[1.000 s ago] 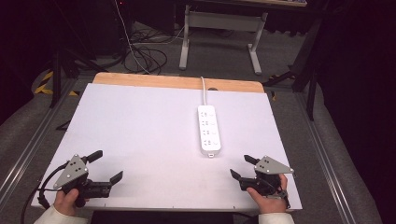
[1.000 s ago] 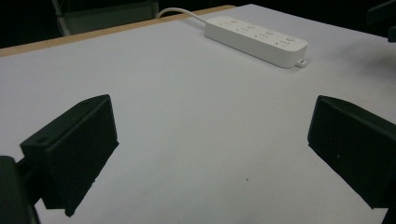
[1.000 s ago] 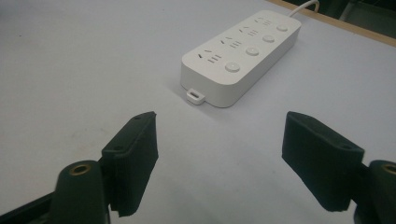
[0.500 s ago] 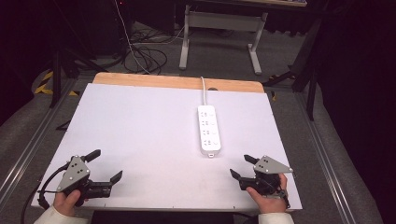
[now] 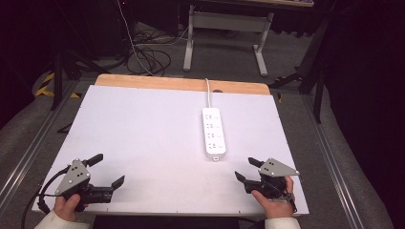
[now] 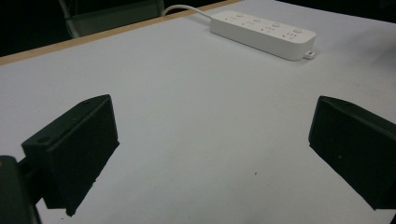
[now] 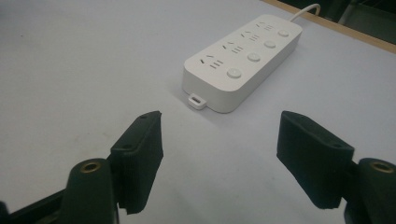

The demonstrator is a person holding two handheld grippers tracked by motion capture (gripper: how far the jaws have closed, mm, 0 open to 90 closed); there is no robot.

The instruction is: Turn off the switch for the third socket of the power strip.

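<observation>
High view: white power strip lying flat on my table, right of centre.
My right gripper, just closing slightly, gapes empty near its end; left gripper wide, empty, well apart.

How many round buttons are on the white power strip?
4. They sit in a row along one long side of the power strip, one beside each socket group; none looks hidden in the right gripper view.

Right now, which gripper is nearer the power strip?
Right. The right gripper sits just below and right of the power strip; the left gripper is far across the table, at its near-left corner.
</observation>
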